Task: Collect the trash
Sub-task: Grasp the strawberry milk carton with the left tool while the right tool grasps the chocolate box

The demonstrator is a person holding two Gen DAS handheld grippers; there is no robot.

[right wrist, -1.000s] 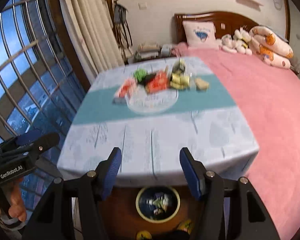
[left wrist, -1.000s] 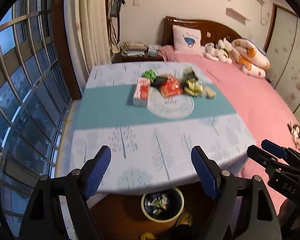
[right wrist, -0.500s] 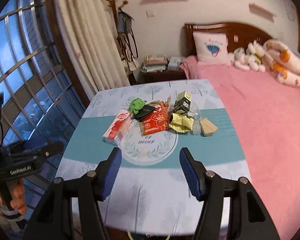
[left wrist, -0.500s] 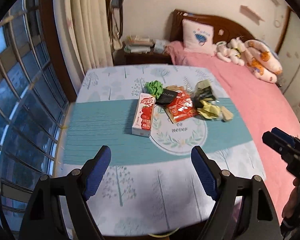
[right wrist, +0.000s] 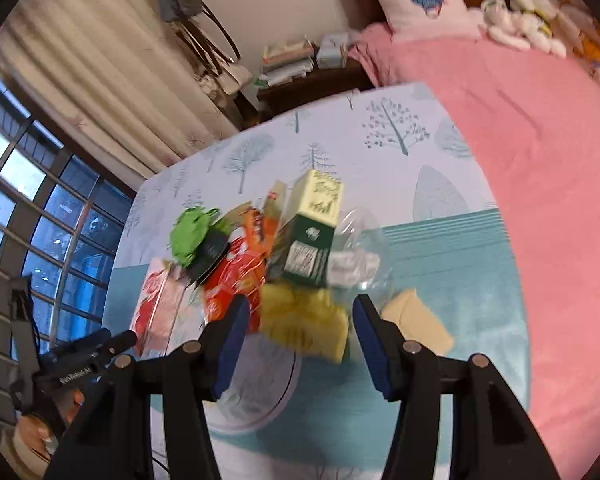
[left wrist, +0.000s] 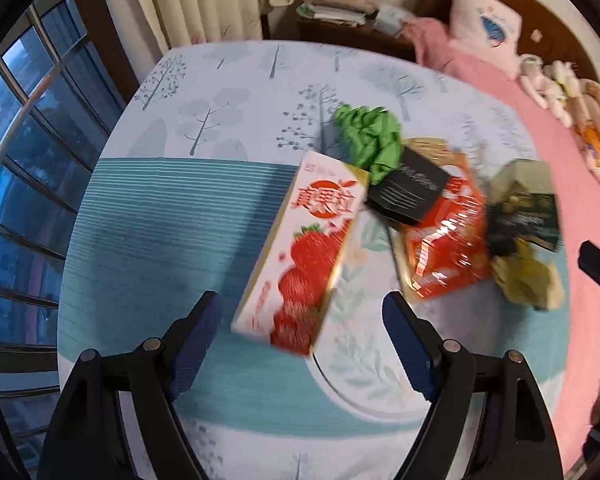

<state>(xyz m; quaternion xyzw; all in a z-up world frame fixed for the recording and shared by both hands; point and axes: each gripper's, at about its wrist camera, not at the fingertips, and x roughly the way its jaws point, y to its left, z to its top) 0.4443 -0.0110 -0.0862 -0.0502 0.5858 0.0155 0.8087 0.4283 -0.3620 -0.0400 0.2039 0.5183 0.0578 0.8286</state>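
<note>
Two grippers hang over the litter on the table (left wrist: 160,216). Left gripper (left wrist: 302,320) gapes wide, its fingers either side of the strawberry carton (left wrist: 300,264), untouched. Right gripper (right wrist: 298,320) is closing around the yellow wrapper (right wrist: 304,320), pads apart from it.

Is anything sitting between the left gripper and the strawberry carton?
Nothing visible. The left gripper is open and the strawberry carton lies flat with its near end just ahead of the fingers. Its far end touches the black packet and green wrapper.
</note>
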